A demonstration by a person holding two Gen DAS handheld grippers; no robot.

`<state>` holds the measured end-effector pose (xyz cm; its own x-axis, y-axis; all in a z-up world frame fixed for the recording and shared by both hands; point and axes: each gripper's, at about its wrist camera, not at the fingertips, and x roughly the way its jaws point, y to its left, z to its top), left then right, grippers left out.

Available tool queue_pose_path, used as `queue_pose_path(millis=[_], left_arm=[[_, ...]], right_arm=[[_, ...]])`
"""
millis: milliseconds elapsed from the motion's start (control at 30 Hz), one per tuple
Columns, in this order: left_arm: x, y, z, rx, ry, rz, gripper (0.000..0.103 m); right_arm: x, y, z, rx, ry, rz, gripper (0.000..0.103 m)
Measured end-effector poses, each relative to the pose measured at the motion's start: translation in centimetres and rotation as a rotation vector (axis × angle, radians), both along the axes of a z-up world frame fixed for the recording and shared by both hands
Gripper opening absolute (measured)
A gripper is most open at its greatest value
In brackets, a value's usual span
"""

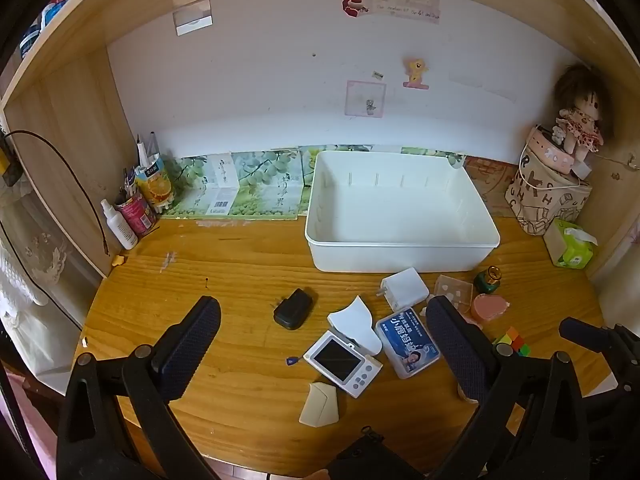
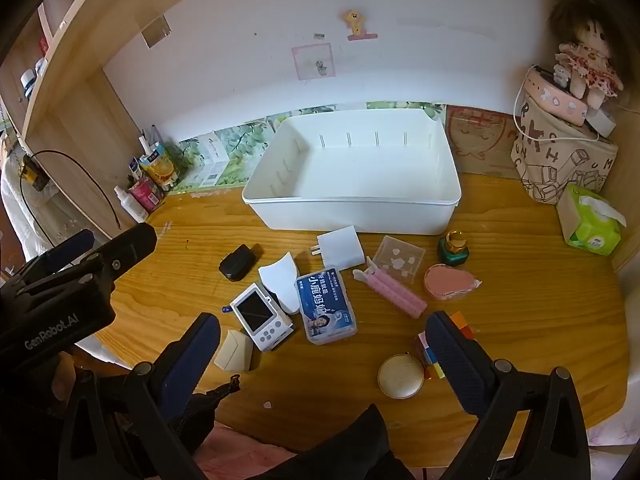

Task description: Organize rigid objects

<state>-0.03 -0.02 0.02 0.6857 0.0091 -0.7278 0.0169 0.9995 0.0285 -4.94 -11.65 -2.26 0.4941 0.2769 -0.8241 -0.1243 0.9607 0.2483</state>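
White bin (image 2: 352, 200) sits at the back of the counter (image 2: 520, 300), against the wall, nothing inside it. Loose items lie just in front of it: white charger (image 2: 340, 247), black adapter (image 2: 237, 265), blue-label box (image 2: 326, 306), white handheld device (image 2: 262, 317), pink roller (image 2: 394, 289), clear box (image 2: 398, 263), green bottle (image 2: 453, 247), colour cube (image 2: 430, 354), round compact (image 2: 401, 376). Left gripper (image 1: 324, 346) hovers over the device, jaws wide apart, holding nothing. Right gripper (image 2: 324, 356) likewise spread and holding nothing, near the front edge. Bare counter lies left of the adapter. Tissue pack (image 2: 592, 222) at right edge, probably touching the side panel.
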Motion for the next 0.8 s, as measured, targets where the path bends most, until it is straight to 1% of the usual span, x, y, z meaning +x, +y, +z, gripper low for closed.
queue_pose_path(millis=[233,267,433,500,800], left_arm=[[-0.3,-0.5,0.1,0.006,0.003,0.001,0.102],[-0.1,-0.1,0.1,-0.005,0.007,0.003,0.102],[-0.2,-0.3,0.1,-0.005,0.021,0.002,0.102],[0.2,-0.2,-0.4,-0.006,0.027,0.001,0.102],[0.9,1.1,-0.6,-0.013,0.050,-0.022,0.102]], right_arm=[[0.1,0.1,-0.2,-0.008,0.005,-0.005,0.103],[0.1,0.1,-0.2,-0.008,0.006,-0.005,0.103],[0.2,-0.2,-0.4,-0.006,0.007,-0.007,0.103],[0.2,-0.3,-0.4,-0.002,0.008,-0.009,0.103],[0.8,1.0,-0.8,-0.011,0.029,-0.023,0.103]])
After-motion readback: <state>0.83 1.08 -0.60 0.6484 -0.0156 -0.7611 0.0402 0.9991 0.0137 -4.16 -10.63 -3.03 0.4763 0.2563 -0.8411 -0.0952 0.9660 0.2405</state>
